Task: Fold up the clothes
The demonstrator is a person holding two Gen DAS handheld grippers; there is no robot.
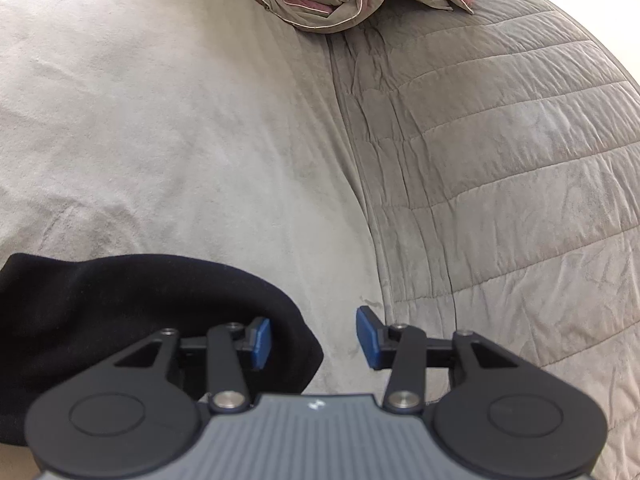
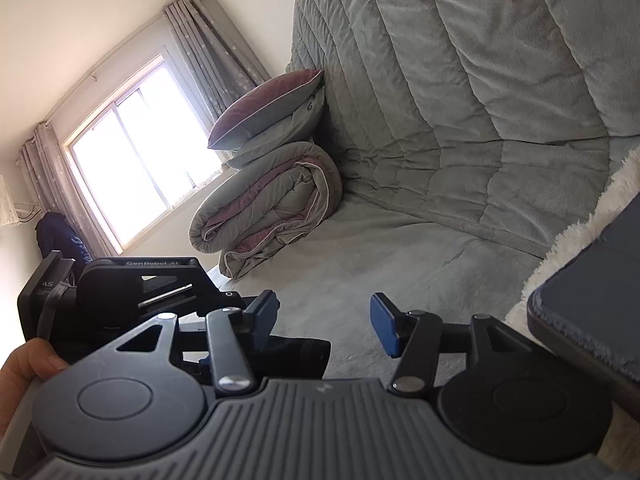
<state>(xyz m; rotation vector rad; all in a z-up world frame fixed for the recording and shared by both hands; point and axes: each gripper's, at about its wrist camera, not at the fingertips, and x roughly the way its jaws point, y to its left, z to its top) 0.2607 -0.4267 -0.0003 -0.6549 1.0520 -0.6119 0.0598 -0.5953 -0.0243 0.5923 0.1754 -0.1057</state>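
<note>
"GenRobot.AI" printed in small pale letters on top edge of black body of left tongs (image 2: 138,280), seen in right wrist view. "4S" on black block (image 2: 44,286) at its rear, further small print below unreadable. Small pale logo mark on grey ribbed housing (image 1: 316,405), no letters legible.

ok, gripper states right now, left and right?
Left gripper: open, pads apart; the black garment lies beside and under its left finger, not pinched.
Right gripper: open, nothing between the pads.
</note>
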